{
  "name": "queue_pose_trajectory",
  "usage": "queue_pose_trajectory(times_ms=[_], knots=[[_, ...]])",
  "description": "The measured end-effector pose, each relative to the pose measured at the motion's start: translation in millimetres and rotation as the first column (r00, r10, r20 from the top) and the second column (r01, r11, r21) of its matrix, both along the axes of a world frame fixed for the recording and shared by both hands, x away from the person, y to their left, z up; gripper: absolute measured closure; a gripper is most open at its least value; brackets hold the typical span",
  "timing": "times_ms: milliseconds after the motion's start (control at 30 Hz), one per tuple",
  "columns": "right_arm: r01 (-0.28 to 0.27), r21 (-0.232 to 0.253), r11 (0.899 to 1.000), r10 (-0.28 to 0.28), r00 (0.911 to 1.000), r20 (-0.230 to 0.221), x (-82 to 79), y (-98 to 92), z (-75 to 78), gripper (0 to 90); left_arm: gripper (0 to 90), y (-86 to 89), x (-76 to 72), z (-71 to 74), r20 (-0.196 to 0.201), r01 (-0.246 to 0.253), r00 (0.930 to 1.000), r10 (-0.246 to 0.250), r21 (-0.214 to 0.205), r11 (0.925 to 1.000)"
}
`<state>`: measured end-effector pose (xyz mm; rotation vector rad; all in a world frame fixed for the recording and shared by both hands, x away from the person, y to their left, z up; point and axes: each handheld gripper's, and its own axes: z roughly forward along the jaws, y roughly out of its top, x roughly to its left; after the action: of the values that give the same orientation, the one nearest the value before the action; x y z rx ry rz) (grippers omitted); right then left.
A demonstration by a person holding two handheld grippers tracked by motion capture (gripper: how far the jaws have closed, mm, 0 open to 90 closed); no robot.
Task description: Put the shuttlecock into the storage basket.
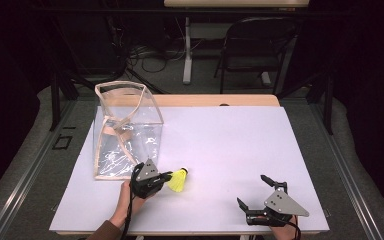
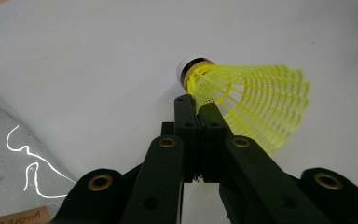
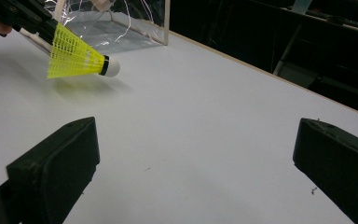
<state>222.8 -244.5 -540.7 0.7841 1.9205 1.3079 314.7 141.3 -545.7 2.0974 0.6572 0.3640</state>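
1. Right gripper (image 1: 252, 192) sits nearest, at the front right of the table (image 1: 240, 145), held by a hand at the table's front edge. Jaws stand wide apart with nothing between them; in the right gripper view both black jaws frame bare white tabletop.
2. Left gripper (image 1: 167, 176) is at front left, held in the person's left hand (image 1: 130, 192), a brown sleeve (image 1: 102, 231) behind it. Grey plate on top.
3. Jaws of the left gripper are pressed together on the shuttlecock (image 1: 178, 180), pinching the edge of its yellow mesh skirt. Left gripper view confirms: the two tips meet on the mesh just behind the cork end.
4. Shuttlecock is carried clear of the table; right gripper view shows its shadow on the surface beneath it. White cork tip with a black band points away from the gripper, skirt flares back toward the jaws.
5. Bag (image 1: 125, 130), clear plastic with beige trim, stands upright just beyond the left gripper at the table's left side, mouth open at the top.
6. Chair (image 1: 252, 45) and cables on the floor lie beyond the far edge.
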Motion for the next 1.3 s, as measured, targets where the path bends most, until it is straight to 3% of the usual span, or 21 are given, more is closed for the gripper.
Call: queue_pose_trajectory(times_ms=[733,1300], knots=[[-0.002,0.002,1.000,0.002,1.0000,-0.004,0.1,0.0,-0.2,0.0,88.8,-2.7,-3.4,18.7,0.024,0.038,0.9990,-0.038,0.007,0.9993],[-0.001,0.002,1.000,0.001,1.0000,-0.009,0.4,-0.1,-0.4,0.0,88.9,-4.8,-1.4,33.0,0.031,0.044,0.9986,-0.044,-0.022,0.9988]])
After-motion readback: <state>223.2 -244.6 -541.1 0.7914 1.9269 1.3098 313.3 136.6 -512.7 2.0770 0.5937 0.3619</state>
